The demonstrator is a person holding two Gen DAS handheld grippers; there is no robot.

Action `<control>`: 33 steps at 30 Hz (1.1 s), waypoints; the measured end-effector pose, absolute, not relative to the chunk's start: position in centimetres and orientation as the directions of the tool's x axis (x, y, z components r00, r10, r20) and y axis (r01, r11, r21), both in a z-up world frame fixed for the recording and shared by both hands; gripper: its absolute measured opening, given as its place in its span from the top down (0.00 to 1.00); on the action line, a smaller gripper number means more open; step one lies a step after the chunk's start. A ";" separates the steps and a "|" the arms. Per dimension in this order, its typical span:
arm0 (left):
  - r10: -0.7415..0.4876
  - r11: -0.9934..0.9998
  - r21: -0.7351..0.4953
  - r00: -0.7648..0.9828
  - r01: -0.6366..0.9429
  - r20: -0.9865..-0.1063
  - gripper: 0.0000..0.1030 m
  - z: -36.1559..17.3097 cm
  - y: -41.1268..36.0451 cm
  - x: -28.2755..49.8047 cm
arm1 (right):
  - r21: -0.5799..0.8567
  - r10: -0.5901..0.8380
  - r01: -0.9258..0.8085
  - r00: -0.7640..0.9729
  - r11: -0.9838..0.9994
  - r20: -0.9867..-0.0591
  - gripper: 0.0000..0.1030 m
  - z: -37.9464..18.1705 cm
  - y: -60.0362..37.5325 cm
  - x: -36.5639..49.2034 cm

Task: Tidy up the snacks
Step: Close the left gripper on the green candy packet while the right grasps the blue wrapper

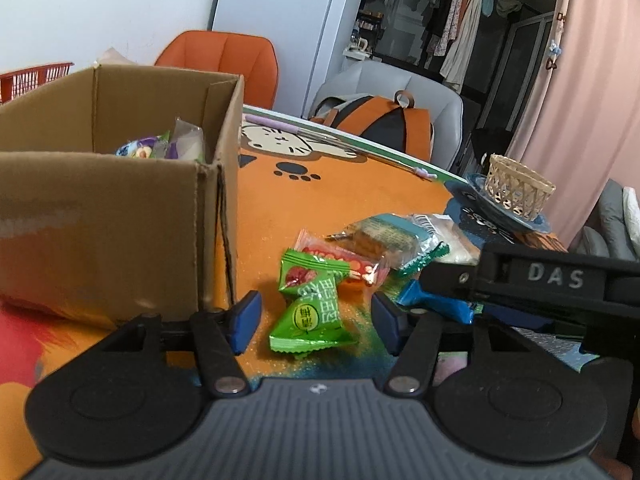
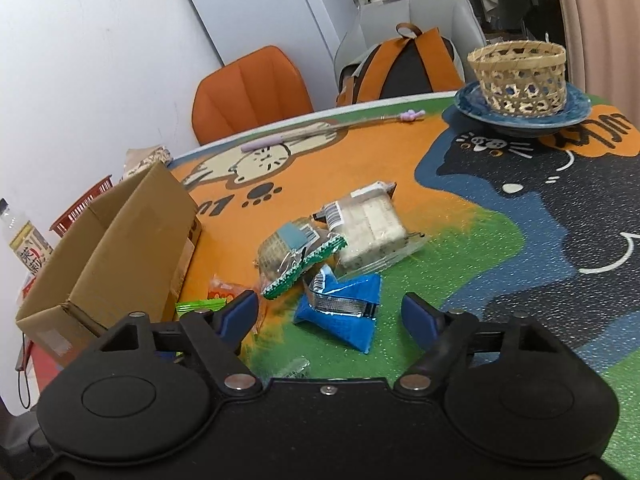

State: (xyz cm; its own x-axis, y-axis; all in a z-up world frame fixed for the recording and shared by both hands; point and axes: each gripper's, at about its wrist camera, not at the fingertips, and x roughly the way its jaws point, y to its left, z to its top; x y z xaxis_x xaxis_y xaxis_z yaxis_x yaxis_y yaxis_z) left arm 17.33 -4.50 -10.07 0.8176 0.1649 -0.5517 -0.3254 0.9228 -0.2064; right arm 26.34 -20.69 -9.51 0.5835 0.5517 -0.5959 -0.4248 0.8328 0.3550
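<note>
A cardboard box [image 1: 120, 216] with several snack packets inside stands at the left; it also shows in the right wrist view [image 2: 116, 248]. My left gripper [image 1: 316, 320] is open, its jaws either side of a green candy packet [image 1: 310, 316]. Behind it lie a red packet [image 1: 348, 264] and a clear cracker pack [image 1: 384, 236]. My right gripper [image 2: 330, 314] is open, its jaws either side of a blue packet [image 2: 344, 312]. Beyond lie the cracker pack [image 2: 296, 256] and a white wafer pack [image 2: 368, 228].
A woven basket [image 2: 518, 76] sits on a blue plate [image 2: 524, 114] at the table's far right. A purple-tipped stick [image 2: 320, 130] lies along the far edge. Orange chair [image 2: 252, 92] and grey chair with backpack [image 2: 404, 64] stand behind. A bottle [image 2: 24, 240] stands left of the box.
</note>
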 end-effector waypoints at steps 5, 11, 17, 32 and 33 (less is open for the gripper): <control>0.126 0.926 -0.237 0.831 -0.295 -0.542 0.73 -10.1 -4.1 17.1 | 0.344 0.534 -0.411 0.587 0.844 -0.608 0.61 -9.8 -20.5 26.5; 0.098 0.930 -0.254 0.845 -0.266 -0.526 0.75 -9.6 -4.4 16.4 | 0.350 0.542 -0.416 0.595 0.839 -0.593 0.70 -9.3 -21.0 25.8; 0.090 0.931 -0.267 0.867 -0.247 -0.490 0.75 -8.1 -4.6 15.3 | 0.352 0.551 -0.424 0.618 0.835 -0.561 0.72 -8.0 -21.6 24.6; 0.104 0.931 -0.287 0.918 -0.225 -0.382 0.75 -3.5 -3.5 12.2 | 0.337 0.577 -0.469 0.668 0.817 -0.470 0.72 -3.7 -21.0 21.8; 0.108 0.931 -0.288 0.920 -0.227 -0.376 0.75 -3.2 -3.3 12.0 | 0.337 0.581 -0.474 0.668 0.814 -0.465 0.72 -3.5 -20.7 21.6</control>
